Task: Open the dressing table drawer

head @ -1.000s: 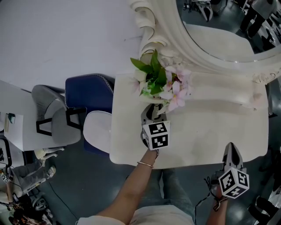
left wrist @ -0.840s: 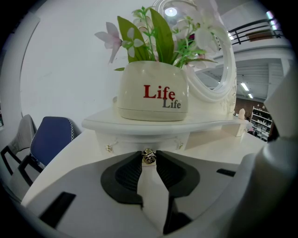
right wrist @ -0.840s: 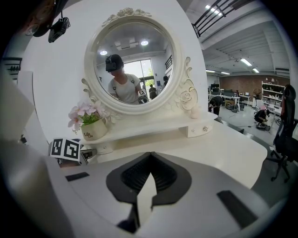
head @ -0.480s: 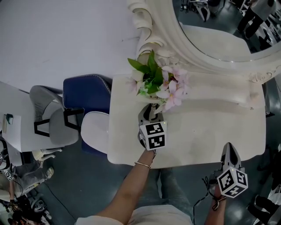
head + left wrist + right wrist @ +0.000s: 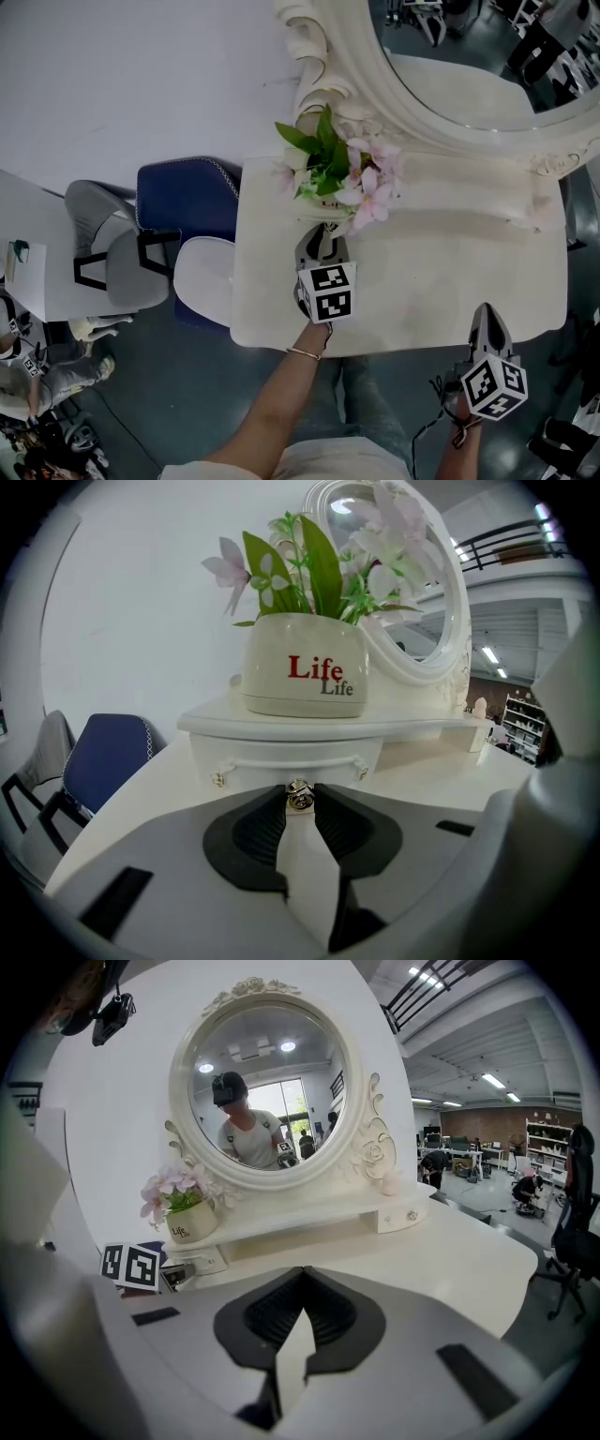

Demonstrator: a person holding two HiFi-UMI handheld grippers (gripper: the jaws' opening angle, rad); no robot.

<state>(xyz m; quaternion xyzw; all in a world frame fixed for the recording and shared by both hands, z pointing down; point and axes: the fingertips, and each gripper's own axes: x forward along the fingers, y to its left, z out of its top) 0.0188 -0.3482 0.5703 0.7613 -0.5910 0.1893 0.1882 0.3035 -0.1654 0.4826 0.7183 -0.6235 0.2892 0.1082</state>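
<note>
Grip phase now. The left gripper [image 5: 299, 791] is in at the drawer [image 5: 281, 761], the little one under the left end of the shelf [image 5: 441, 726], near the surface's [image 5: 441, 281] back-left corner, right beneath the pot [image 5: 305, 663]. Its fingers [image 5: 255, 832] stand narrow, pinched on the knob [image 5: 299, 798], which sits right at their tips. The drawer front looks flush with its frame, so nothing is open yet by this reading.

The right gripper [image 5: 300, 1274] hovers at the front edge near the right corner, well apart from the drawer, fingers together on nothing.

Next call, most likely: a straight pull toward the front edge, in line with the drawer's travel. The knob is small and held only at the tips, so any sideways tug could slip it free. The pot above shouldn't be jolted either.
</note>
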